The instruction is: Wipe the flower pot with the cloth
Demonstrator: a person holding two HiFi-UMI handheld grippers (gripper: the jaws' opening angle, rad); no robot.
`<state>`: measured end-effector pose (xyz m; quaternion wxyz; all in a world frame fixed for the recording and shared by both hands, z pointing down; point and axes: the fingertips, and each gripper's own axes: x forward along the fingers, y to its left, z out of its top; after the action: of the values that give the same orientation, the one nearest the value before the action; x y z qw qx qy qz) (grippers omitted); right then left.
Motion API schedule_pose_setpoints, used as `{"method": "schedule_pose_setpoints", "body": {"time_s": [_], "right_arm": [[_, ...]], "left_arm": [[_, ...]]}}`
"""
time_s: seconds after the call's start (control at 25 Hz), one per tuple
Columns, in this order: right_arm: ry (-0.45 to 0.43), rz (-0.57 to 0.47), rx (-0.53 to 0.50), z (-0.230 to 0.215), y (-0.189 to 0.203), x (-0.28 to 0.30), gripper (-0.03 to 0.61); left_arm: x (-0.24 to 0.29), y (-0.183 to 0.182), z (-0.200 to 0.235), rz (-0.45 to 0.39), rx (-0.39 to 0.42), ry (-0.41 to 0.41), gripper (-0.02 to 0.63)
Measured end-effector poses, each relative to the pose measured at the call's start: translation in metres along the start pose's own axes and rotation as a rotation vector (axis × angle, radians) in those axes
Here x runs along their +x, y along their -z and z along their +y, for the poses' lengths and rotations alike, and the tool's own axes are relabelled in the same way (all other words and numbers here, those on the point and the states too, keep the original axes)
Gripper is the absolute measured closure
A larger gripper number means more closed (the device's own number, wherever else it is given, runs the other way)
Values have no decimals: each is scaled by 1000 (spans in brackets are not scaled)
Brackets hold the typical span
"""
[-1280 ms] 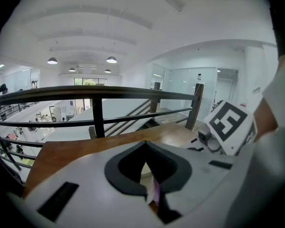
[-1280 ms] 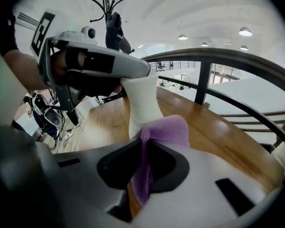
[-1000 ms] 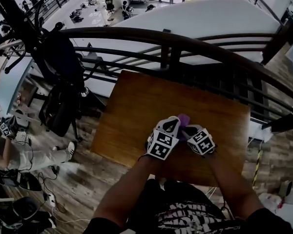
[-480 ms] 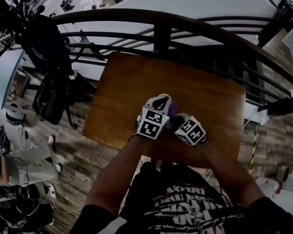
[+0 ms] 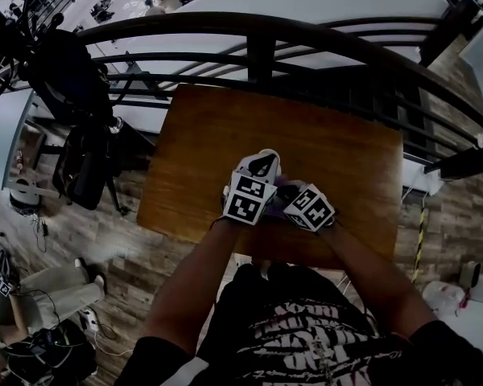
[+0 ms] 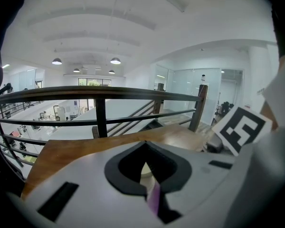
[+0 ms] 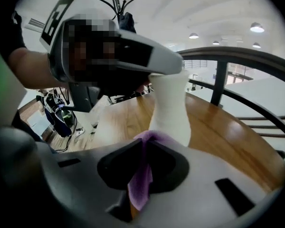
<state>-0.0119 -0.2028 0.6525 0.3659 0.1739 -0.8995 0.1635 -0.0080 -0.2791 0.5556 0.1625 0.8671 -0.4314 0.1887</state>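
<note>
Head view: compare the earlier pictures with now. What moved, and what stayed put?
The right gripper, shut on the purple cloth, slid closer to the left gripper, so less cloth shows between them. The left gripper still grips the white flower pot on the table; no grip changed.

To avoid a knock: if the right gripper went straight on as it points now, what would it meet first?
The white flower pot, just beyond the purple cloth that the right gripper holds, likely close.

I read: purple cloth [image 7: 141, 186]; white flower pot [image 7: 171, 108] at its twelve o'clock; brown wood-grain tabletop [image 5: 217, 151]; black-and-white marker cubes [image 5: 248, 199].
</note>
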Motion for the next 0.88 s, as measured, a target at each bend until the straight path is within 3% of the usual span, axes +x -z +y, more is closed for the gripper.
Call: {"method": "schedule_pose_setpoints", "body": {"time_s": [0.28,0.48,0.72,0.88], "right_arm": [[127,-11,52,-58,-6,-29,552],[163,-46,19,-84,-33,-28,554],[117,18,-28,-56,-22,-6,554],[18,20,-54,-10,1,-1,554]], "left_arm": [[-9,2,0,1,-1,9,615],[-3,2,2,2,2,6,615],[-8,5,13,0,-5,5,615],[-6,6,8,3,-2,4,615]]}}
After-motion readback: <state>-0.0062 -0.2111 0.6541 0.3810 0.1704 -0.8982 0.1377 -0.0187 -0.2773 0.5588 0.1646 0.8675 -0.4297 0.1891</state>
